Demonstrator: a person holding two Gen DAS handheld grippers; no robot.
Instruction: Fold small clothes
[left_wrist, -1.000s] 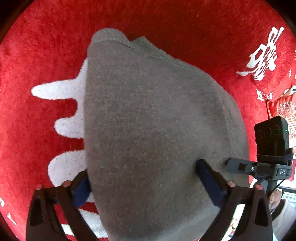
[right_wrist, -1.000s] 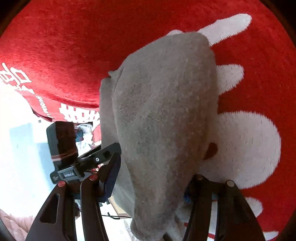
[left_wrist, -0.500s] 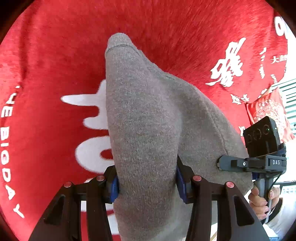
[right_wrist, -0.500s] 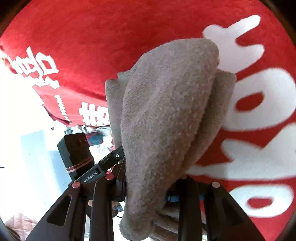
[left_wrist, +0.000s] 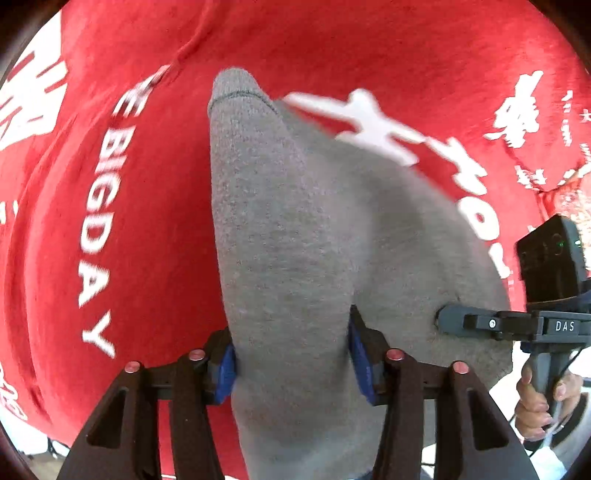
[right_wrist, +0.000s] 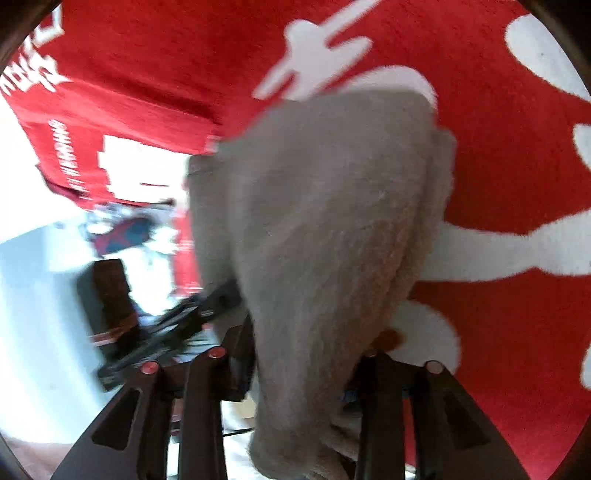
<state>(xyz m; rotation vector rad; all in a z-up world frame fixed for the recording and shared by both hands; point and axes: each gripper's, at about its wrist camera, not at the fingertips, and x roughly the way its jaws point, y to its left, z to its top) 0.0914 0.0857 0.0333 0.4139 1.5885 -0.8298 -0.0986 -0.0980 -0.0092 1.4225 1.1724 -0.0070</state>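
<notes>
While both grippers, left (left_wrist: 291, 354) and right (right_wrist: 306, 369), are clamping the garment (left_wrist: 295, 229) above the cloth (left_wrist: 155, 221), slippage is threatening. Thick bunched knit may be easing out, spoiling the fold.

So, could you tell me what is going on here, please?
A person is folding a small grey knit garment over a red cloth with white lettering. Each hand holds a pair of tongs, and both are shut on the garment: the left tongs pinch one bunched part, the right tongs another. The right view is blurred, so the fold's exact state cannot be told.
</notes>
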